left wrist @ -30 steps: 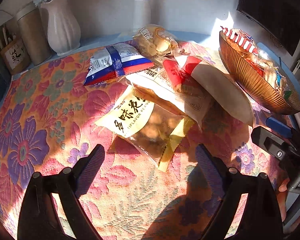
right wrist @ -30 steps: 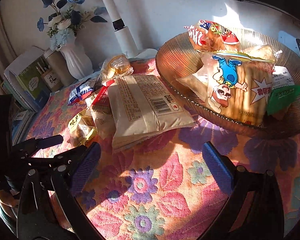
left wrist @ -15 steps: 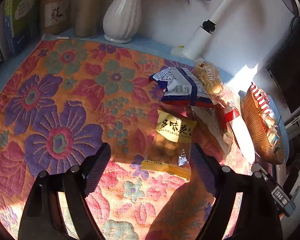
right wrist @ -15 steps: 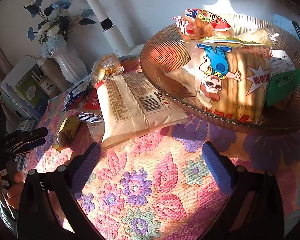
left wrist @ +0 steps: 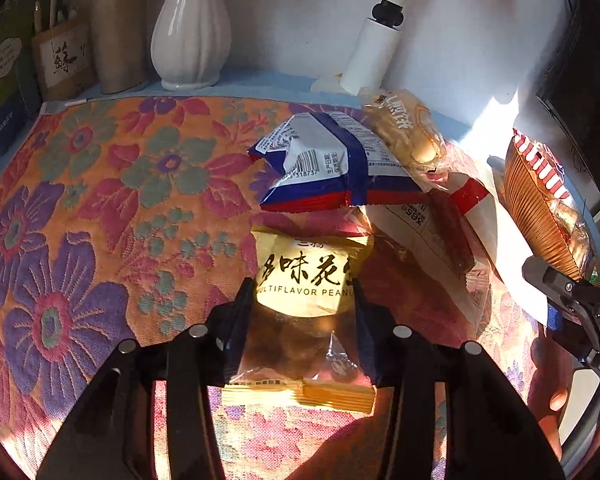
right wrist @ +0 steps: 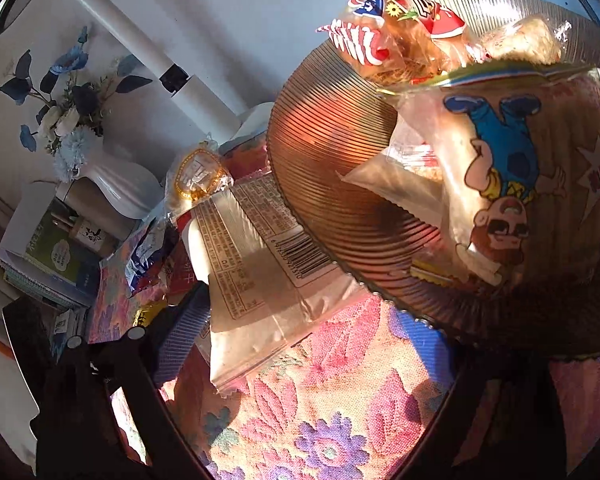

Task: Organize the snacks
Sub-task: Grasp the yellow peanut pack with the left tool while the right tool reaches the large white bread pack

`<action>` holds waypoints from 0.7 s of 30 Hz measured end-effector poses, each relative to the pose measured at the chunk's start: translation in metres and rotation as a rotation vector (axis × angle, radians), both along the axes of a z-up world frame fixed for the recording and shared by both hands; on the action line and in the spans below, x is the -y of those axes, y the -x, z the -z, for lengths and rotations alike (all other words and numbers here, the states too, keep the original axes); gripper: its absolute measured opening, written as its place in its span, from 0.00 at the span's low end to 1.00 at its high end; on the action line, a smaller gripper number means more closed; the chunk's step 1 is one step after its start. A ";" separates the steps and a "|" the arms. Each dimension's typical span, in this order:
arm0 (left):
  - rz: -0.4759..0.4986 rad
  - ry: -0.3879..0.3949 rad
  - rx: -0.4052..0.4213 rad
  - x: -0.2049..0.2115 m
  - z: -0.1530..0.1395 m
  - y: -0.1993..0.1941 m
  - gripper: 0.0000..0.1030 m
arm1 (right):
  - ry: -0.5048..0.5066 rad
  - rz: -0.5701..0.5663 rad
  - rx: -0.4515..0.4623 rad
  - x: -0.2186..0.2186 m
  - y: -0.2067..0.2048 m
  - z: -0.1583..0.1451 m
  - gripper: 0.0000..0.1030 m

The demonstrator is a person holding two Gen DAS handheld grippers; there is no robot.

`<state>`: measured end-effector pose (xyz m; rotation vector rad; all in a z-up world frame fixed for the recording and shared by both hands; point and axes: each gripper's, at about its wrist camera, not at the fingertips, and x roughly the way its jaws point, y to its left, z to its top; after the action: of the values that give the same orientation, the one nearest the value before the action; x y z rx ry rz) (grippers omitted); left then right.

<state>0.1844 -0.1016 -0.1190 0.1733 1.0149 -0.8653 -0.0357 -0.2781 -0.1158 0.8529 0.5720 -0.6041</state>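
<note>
Beside the ribbed bowl (left wrist: 540,216), the left gripper (left wrist: 300,320) has just closed on the peanut packet (left wrist: 308,280), while the right gripper (right wrist: 312,344) has been narrowing around the beige packet (right wrist: 260,264).

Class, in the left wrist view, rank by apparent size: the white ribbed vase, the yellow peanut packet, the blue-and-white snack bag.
1. Blue-and-white snack bag and yellow peanut packet: alike; the packet sits nearest the camera, so unranked.
2. White ribbed vase, top cropped.
</note>
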 end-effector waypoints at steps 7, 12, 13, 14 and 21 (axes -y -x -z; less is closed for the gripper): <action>-0.004 0.019 0.002 -0.018 -0.005 0.012 0.43 | -0.045 -0.064 0.062 -0.023 0.006 -0.001 0.14; -0.015 0.006 0.047 -0.043 -0.006 0.024 0.43 | -0.012 -0.091 0.057 -0.042 0.016 -0.009 0.08; -0.021 0.015 0.046 -0.047 -0.006 0.023 0.43 | 0.005 -0.096 0.056 -0.049 0.020 -0.013 0.07; -0.027 0.029 0.045 -0.050 -0.006 0.023 0.43 | 0.035 -0.102 0.047 -0.055 0.023 -0.017 0.07; -0.007 0.060 0.047 -0.055 -0.008 0.025 0.43 | 0.271 -0.032 0.004 -0.066 0.036 -0.050 0.92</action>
<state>0.1594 -0.0470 -0.1115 0.1383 0.9438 -0.8802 -0.0715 -0.2124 -0.0657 0.5884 0.4861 -0.6345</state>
